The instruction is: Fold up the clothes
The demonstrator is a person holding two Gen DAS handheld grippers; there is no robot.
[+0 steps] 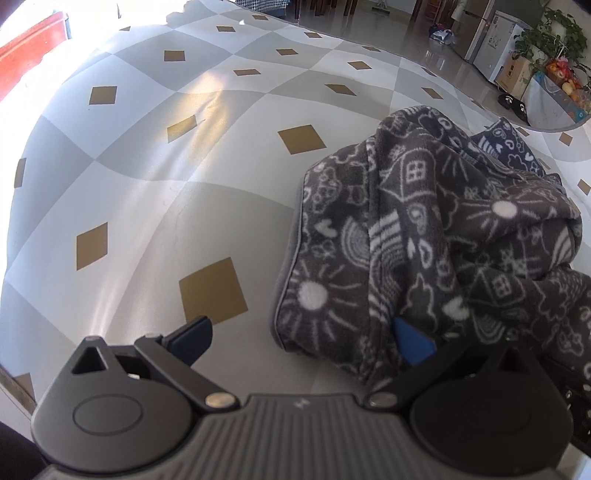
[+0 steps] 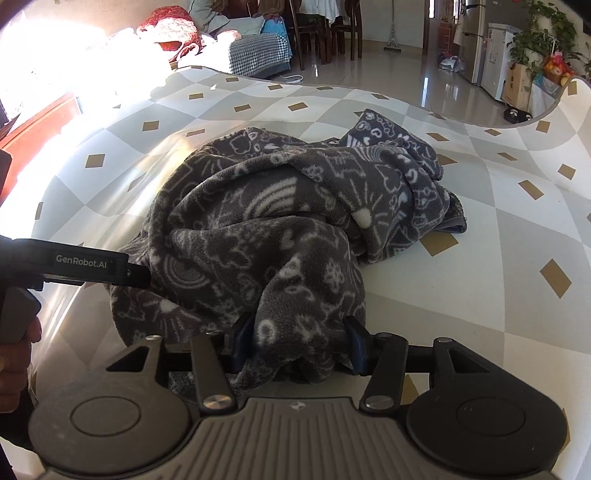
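Here a grey fleece garment [image 2: 280, 221] printed with white doodles lies crumpled in a heap on the surface [image 2: 480, 258], which wears a checked cloth with tan diamonds. At the heap's near edge, a bunched fold sits between the blue pads of the right gripper [image 2: 299, 343], both pads touching the fleece. The left gripper [image 1: 303, 338] stands wide apart at the heap's left side; one pad [image 1: 412, 341] rests against the fabric, the other over bare cloth. Beyond the heap, past the surface's far edge, are a shiny floor [image 2: 406, 55], dark chairs [image 2: 325, 33], a houndstooth-covered seat [image 2: 258, 53], a fridge [image 2: 471, 37] and a potted plant [image 2: 535, 40].
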